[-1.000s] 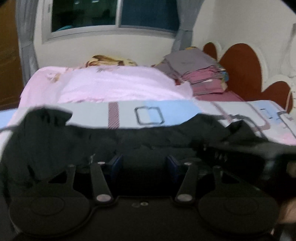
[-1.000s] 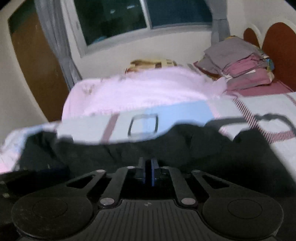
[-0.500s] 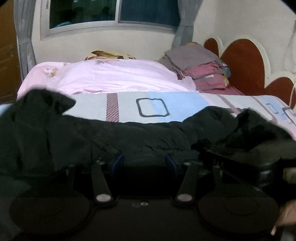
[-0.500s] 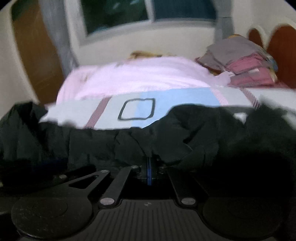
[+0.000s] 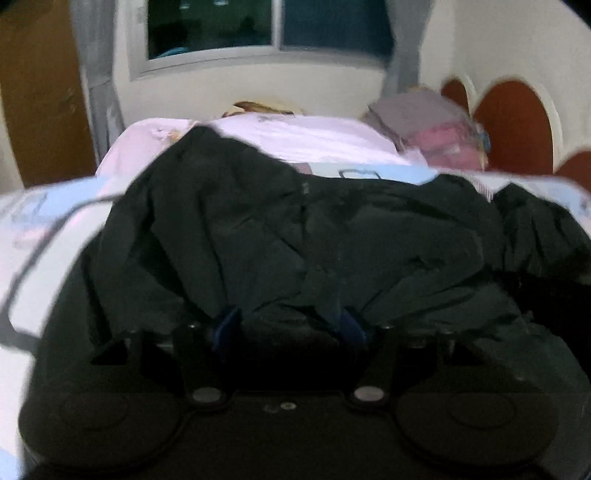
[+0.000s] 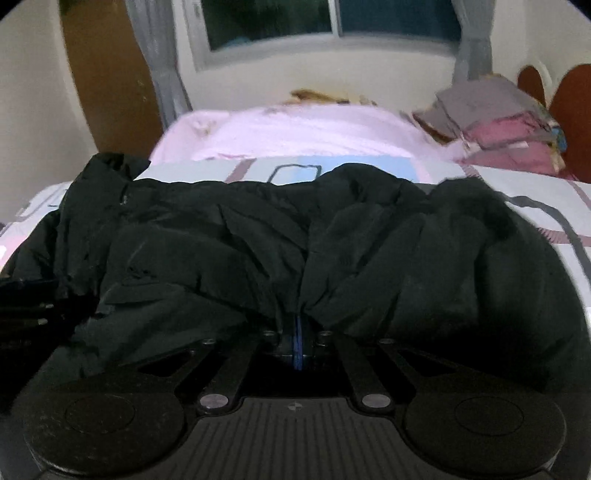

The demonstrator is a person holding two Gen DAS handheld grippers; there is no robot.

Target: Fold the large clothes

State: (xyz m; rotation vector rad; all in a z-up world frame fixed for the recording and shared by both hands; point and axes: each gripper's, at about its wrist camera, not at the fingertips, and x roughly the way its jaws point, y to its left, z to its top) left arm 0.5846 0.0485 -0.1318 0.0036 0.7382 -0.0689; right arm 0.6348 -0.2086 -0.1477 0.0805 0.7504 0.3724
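A large black garment [image 5: 332, 229] lies crumpled across the patterned bed sheet [image 5: 37, 236]. In the left wrist view it drapes over my left gripper [image 5: 286, 325]. That gripper's blue pads stand well apart and its jaws are opening, with loose cloth bunched between them. In the right wrist view the same garment [image 6: 258, 236] spreads ahead of my right gripper [image 6: 297, 325]. The right gripper is shut, and folds of the cloth run into its closed pads. The picture is blurred by motion.
A pink blanket [image 6: 288, 133] covers the far half of the bed. A stack of folded clothes [image 6: 498, 118] sits at the back right by the red headboard [image 5: 517, 125]. A window [image 6: 332, 22] and grey curtains are behind, and a brown door [image 6: 107, 85] is at the left.
Both grippers have moved forward over the bed with the black garment, whose far edge now covers more of the sheet. The left pads stand wider apart than before.
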